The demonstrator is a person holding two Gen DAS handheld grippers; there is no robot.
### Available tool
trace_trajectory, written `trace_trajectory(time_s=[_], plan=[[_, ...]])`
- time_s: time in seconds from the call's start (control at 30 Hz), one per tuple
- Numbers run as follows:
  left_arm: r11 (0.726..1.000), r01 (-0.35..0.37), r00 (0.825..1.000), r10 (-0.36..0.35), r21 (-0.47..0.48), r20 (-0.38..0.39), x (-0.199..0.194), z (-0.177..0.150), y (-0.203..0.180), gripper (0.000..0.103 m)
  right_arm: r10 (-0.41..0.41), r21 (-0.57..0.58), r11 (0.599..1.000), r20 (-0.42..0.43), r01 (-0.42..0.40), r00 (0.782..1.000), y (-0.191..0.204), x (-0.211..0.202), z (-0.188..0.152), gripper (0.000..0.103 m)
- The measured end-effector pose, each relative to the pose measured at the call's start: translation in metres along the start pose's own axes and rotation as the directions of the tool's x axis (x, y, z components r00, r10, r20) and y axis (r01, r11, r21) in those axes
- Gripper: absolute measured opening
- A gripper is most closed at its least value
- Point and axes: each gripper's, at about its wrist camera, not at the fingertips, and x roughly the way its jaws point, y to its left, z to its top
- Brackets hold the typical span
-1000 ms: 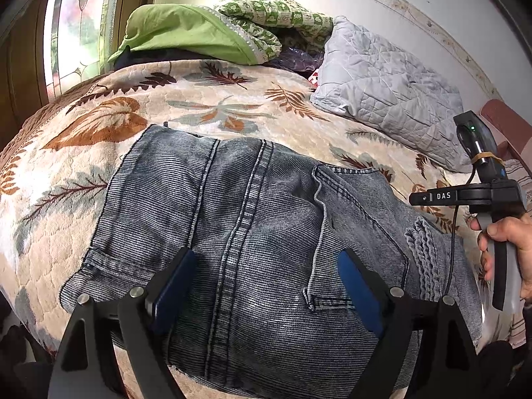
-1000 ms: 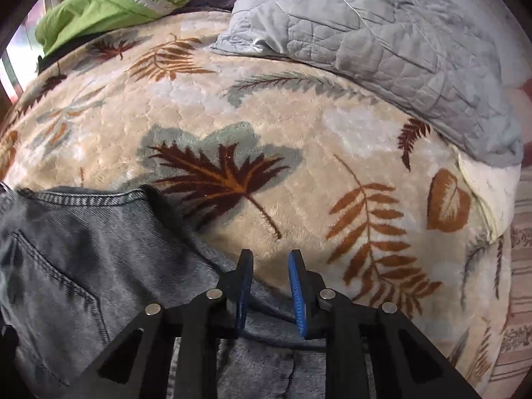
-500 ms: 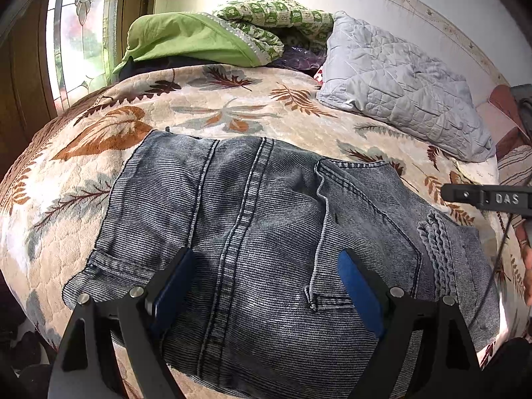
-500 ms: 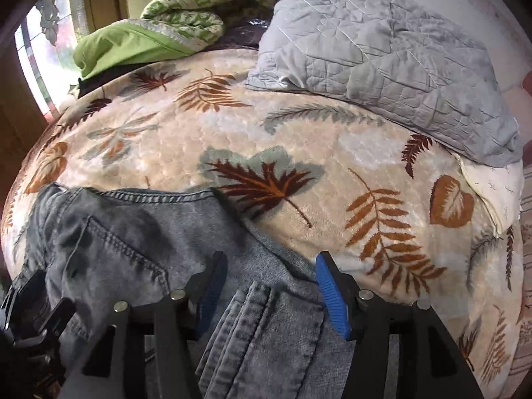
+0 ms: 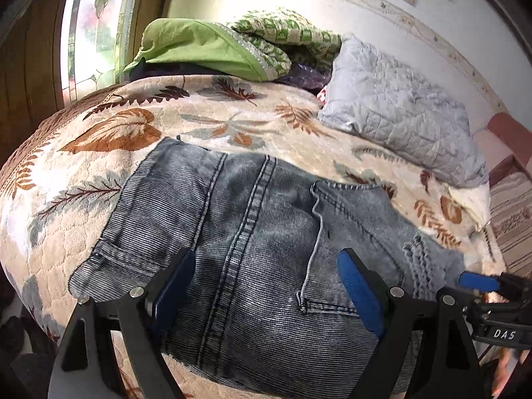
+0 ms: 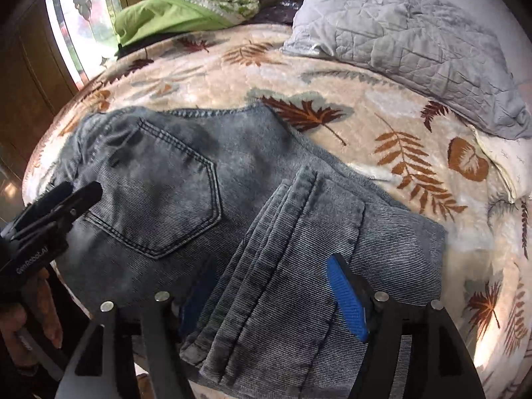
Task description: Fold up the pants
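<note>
Left gripper point(image 5: 266, 294) and right gripper point(image 6: 276, 299), jaws spread wide and holding nothing, above folded grey jeans point(image 5: 266, 226) on the leaf-patterned bedspread point(image 6: 382, 126); grey pillow point(image 6: 409, 33) behind.

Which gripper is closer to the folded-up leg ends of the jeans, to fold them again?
Probably the right hand-held gripper: it's open directly over the stacked leg ends of the jeans. The left hand-held gripper sits over the waist.

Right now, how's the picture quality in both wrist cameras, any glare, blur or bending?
Left wrist view: the window is blown out and the bedspread bulges from fisheye bending. Right wrist view: the jeans look soft, and glare washes the bed's lower right edge.
</note>
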Motion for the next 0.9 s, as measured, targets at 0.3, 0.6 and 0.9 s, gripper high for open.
trace_trajectory(time_s=[0.3, 0.6, 0.9], plan=[[0.842, 0.140, 0.985, -0.173, -0.522, -0.014, -0.045, -0.021, 0.088, 0.088, 0.129, 0.134, 0.980, 0.114, -0.144, 0.985, -0.015, -0.011, -0.058, 0.073], [0.748, 0.129, 0.955, -0.271, -0.651, -0.122, -0.002, -0.036, 0.101, 0.088, 0.206, 0.171, 0.958, 0.145, -0.229, 0.968, -0.026, 0.000, -0.064, 0.073], [0.814, 0.043, 0.975, -0.161, -0.579, -0.153, 0.003, -0.020, 0.095, 0.032, 0.234, 0.215, 0.940, 0.162, -0.266, 0.959, -0.033, -0.003, -0.067, 0.073]])
